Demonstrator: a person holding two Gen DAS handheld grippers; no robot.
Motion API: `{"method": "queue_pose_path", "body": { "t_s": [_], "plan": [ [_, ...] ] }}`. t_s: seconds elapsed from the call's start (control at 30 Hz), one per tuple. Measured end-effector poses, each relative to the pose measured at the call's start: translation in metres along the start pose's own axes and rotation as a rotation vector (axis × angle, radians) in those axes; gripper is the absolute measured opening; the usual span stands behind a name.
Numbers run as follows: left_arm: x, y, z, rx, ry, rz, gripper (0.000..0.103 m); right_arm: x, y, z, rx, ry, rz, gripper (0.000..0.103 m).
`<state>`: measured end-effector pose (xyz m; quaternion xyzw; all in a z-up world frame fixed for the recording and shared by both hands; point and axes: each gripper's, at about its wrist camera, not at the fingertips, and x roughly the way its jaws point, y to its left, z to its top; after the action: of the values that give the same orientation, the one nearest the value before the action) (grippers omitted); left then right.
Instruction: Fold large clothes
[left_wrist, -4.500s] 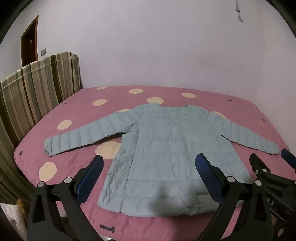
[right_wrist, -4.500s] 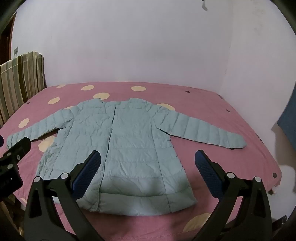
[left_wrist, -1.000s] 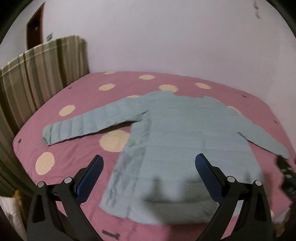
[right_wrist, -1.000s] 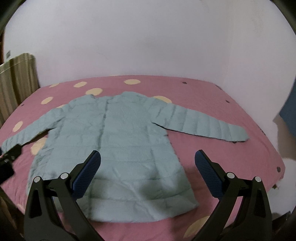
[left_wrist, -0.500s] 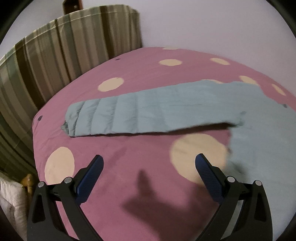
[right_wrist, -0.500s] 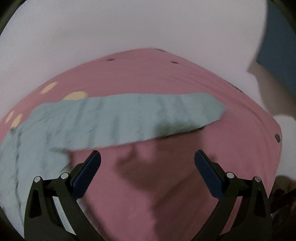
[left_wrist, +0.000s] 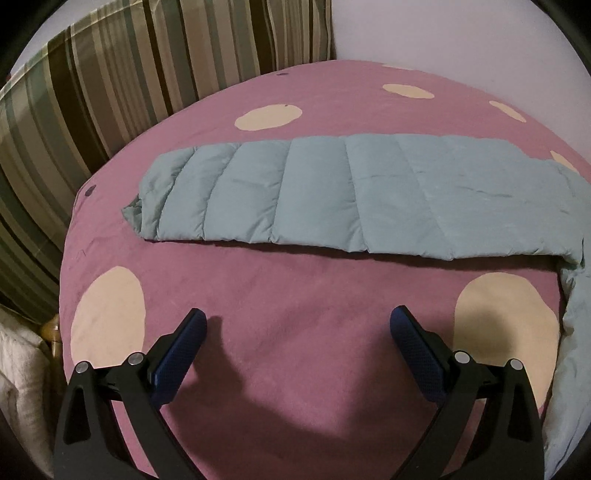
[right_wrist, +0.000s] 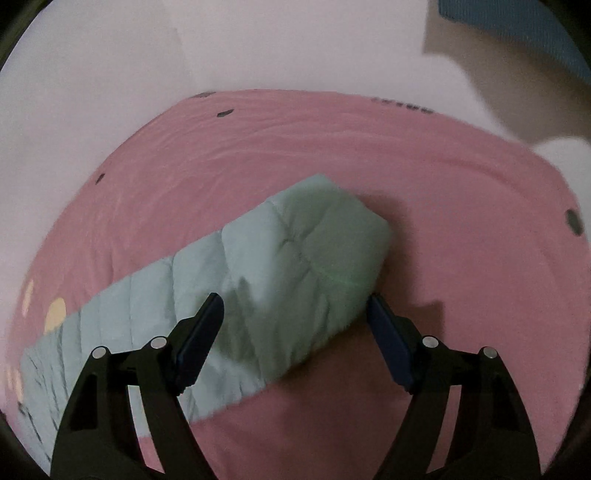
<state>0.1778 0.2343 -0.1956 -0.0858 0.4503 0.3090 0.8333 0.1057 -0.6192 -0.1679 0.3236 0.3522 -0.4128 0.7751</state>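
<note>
A light blue quilted jacket lies flat on a pink bed with cream dots. In the left wrist view its left sleeve (left_wrist: 332, 192) stretches across, cuff at the left. My left gripper (left_wrist: 297, 325) is open and empty, low over the bedsheet, a short way in front of the sleeve. In the right wrist view the right sleeve (right_wrist: 288, 266) runs up to the right, its cuff end between my fingers. My right gripper (right_wrist: 295, 310) is open, its jaws either side of the sleeve near the cuff; contact cannot be told.
A striped headboard (left_wrist: 110, 81) stands at the left of the bed (left_wrist: 295, 369). White walls close the far side and right side (right_wrist: 258, 44). A blue object (right_wrist: 517, 29) hangs at the upper right. The bed's left edge drops off near a whitish cloth (left_wrist: 18, 387).
Both grippers have moved down and closer to the sleeves. The left one is now near the left sleeve; the right one has come over the right cuff, which now sits between its open jaws.
</note>
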Motion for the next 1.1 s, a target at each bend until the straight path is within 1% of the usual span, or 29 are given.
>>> {"method": "queue_pose_path", "body": {
  "t_s": [0.07, 0.13, 0.17, 0.2, 0.23, 0.27, 0.3, 0.33, 0.47, 0.57, 0.63, 0.67, 0.77, 0.87, 0.97, 1.03, 1.1],
  "plan": [
    [0.001, 0.000, 0.000, 0.002, 0.002, 0.003, 0.099, 0.012, -0.001, 0.002, 0.021, 0.014, 0.005, 0.077],
    [0.003, 0.001, 0.000, -0.002, 0.004, -0.001, 0.099, 0.017, -0.001, 0.001, 0.023, 0.011, -0.020, 0.062],
    [0.002, 0.000, -0.001, -0.003, 0.007, -0.004, 0.099, 0.019, 0.001, 0.000, 0.008, -0.007, -0.051, 0.049],
    [0.003, 0.001, 0.000, -0.007, 0.010, -0.007, 0.099, 0.017, 0.003, -0.001, -0.004, -0.020, -0.053, 0.033],
    [0.004, 0.002, -0.001, -0.010, 0.013, -0.011, 0.099, 0.016, 0.004, -0.001, -0.010, -0.033, -0.028, 0.023],
    [0.005, 0.002, -0.001, -0.011, 0.015, -0.011, 0.099, 0.014, 0.003, -0.001, -0.009, -0.033, 0.011, 0.009],
    [0.004, 0.000, -0.002, -0.010, 0.015, -0.009, 0.099, 0.013, 0.005, 0.000, -0.006, -0.027, 0.042, 0.007],
    [0.004, 0.001, -0.002, -0.009, 0.014, -0.008, 0.099, 0.009, 0.008, -0.001, -0.010, -0.031, 0.041, 0.007],
    [0.006, -0.002, -0.003, 0.000, 0.014, 0.006, 0.099, -0.018, 0.033, -0.003, -0.071, -0.095, 0.083, 0.006],
    [0.006, -0.002, -0.003, 0.000, 0.016, 0.006, 0.099, -0.049, 0.074, -0.015, -0.173, -0.152, 0.145, 0.006],
    [0.006, -0.003, -0.004, -0.001, 0.017, 0.005, 0.099, -0.069, 0.115, -0.031, -0.270, -0.165, 0.211, 0.006],
    [0.006, -0.002, -0.004, -0.002, 0.017, 0.004, 0.099, -0.075, 0.129, -0.037, -0.303, -0.166, 0.235, 0.006],
    [0.006, -0.002, -0.004, -0.004, 0.018, 0.001, 0.099, -0.101, 0.195, -0.075, -0.450, -0.165, 0.335, 0.005],
    [0.007, -0.001, -0.005, -0.009, 0.021, -0.005, 0.099, -0.121, 0.251, -0.116, -0.572, -0.148, 0.423, 0.005],
    [0.008, -0.001, -0.005, -0.014, 0.022, -0.011, 0.099, -0.135, 0.298, -0.157, -0.679, -0.127, 0.490, 0.005],
    [0.008, 0.001, -0.005, -0.019, 0.025, -0.019, 0.099, -0.142, 0.317, -0.179, -0.716, -0.105, 0.527, 0.005],
    [0.008, 0.001, -0.005, -0.023, 0.027, -0.025, 0.099, -0.151, 0.326, -0.201, -0.730, -0.091, 0.549, 0.005]
  ]
}}
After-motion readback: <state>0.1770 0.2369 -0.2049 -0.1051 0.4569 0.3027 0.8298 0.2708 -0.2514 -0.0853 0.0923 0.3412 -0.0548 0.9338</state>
